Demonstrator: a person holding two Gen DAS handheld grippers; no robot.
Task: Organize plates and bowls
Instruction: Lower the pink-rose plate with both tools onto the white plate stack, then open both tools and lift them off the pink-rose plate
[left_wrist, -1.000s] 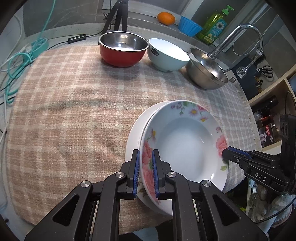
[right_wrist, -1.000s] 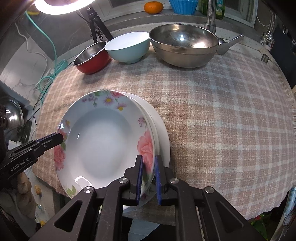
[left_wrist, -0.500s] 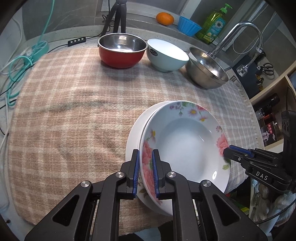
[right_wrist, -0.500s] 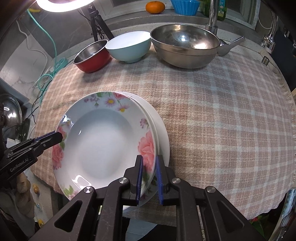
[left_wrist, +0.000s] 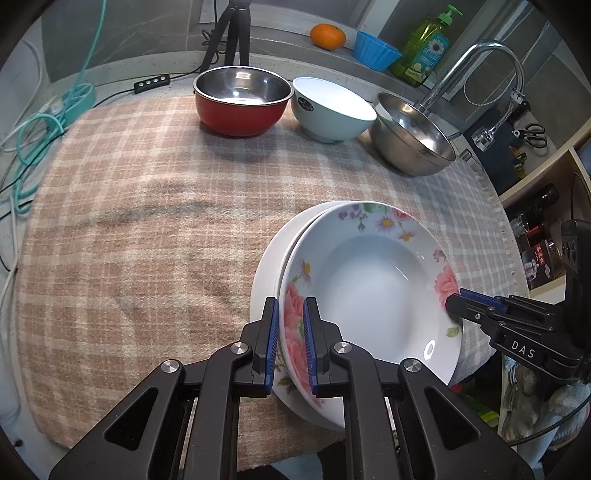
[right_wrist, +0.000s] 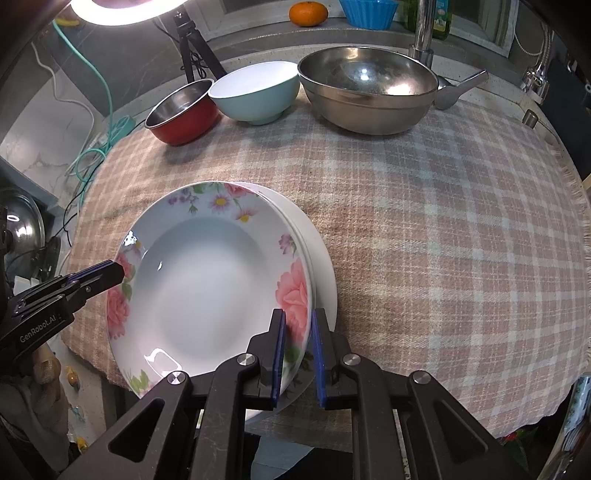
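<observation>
A deep floral plate (left_wrist: 369, 288) (right_wrist: 199, 280) lies tilted on top of a plain white plate (left_wrist: 267, 266) (right_wrist: 323, 266) at the near edge of the checked cloth (left_wrist: 147, 221). My left gripper (left_wrist: 290, 314) (right_wrist: 118, 271) is shut on the plate's rose-printed rim. My right gripper (right_wrist: 297, 325) (left_wrist: 454, 302) is shut on the opposite rim. At the back stand a red bowl (left_wrist: 240, 110) (right_wrist: 181, 118), a light blue bowl (left_wrist: 332, 114) (right_wrist: 258, 96) and a big steel bowl (left_wrist: 410, 144) (right_wrist: 369, 96), all in a row.
A faucet (left_wrist: 480, 55) rises behind the steel bowl. On the ledge sit an orange (left_wrist: 327, 36), a blue cup (left_wrist: 375, 55) and a green soap bottle (left_wrist: 424, 48). A tripod (left_wrist: 229, 33) and teal cables (left_wrist: 37, 129) lie at the back left.
</observation>
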